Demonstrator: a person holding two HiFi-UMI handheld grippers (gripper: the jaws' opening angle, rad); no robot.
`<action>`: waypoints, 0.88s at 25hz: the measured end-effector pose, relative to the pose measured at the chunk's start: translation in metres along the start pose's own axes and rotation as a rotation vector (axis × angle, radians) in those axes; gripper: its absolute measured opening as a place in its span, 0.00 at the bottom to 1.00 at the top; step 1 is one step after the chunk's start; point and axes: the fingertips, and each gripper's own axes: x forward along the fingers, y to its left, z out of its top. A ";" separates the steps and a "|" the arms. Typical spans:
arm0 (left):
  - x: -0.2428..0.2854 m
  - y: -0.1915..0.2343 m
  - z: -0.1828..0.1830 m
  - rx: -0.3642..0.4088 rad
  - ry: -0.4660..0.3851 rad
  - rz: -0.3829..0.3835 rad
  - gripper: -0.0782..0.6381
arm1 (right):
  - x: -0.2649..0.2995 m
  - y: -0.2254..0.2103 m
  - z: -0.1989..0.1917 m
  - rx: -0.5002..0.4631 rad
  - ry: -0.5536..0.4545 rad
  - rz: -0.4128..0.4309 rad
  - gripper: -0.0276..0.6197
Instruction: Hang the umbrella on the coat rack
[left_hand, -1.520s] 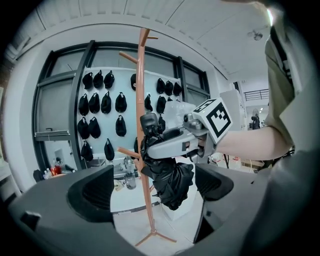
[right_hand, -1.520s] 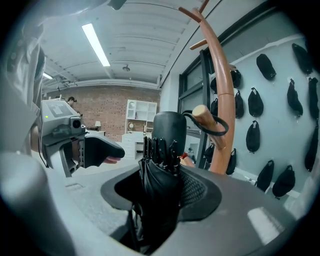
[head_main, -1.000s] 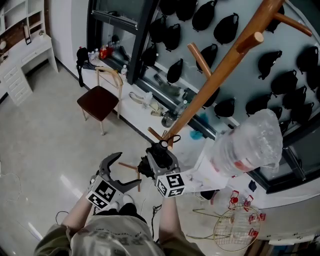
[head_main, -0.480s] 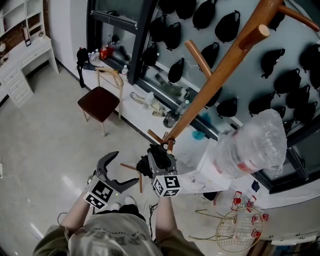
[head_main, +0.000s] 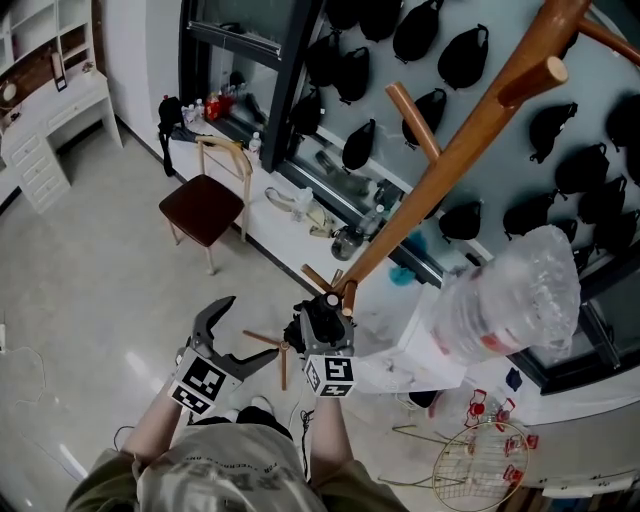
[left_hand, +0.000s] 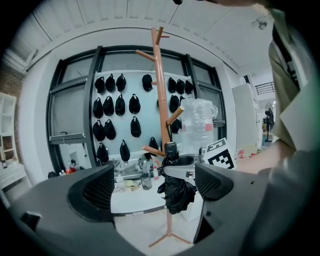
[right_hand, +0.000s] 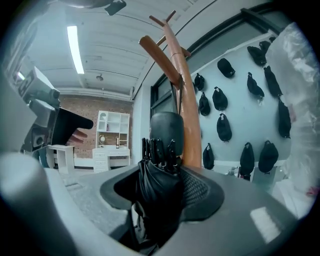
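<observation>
The wooden coat rack (head_main: 450, 160) rises slantwise through the head view, with pegs (head_main: 412, 118) sticking out higher up. My right gripper (head_main: 322, 322) is shut on a folded black umbrella (head_main: 296, 336) and holds it upright close to the rack's lower pole. In the right gripper view the umbrella (right_hand: 159, 182) fills the gap between the jaws, its rounded end (right_hand: 167, 131) against the pole (right_hand: 184, 120). My left gripper (head_main: 226, 338) stands open and empty to the left. In its own view, the umbrella (left_hand: 178, 194) hangs beyond its jaws.
A plastic-wrapped water jug (head_main: 512, 295) stands right of the rack. A wooden chair (head_main: 205, 205) sits at the left, by a low white ledge (head_main: 262, 238) with bottles. A racket (head_main: 470, 462) lies on the floor lower right. Black caps (head_main: 450, 55) hang on the wall.
My right gripper has sunk a little with the umbrella still in it, staying by the rack's pole. The left gripper has drifted slightly and stays open.
</observation>
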 end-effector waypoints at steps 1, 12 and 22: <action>0.000 0.002 0.000 0.000 -0.002 0.005 0.79 | 0.000 0.000 -0.003 -0.011 0.006 -0.006 0.36; 0.000 0.018 -0.002 -0.027 -0.007 0.039 0.79 | -0.006 -0.004 -0.015 0.002 -0.003 -0.080 0.41; -0.002 0.015 -0.008 -0.036 0.003 0.029 0.79 | -0.012 -0.003 0.000 0.007 -0.033 -0.074 0.53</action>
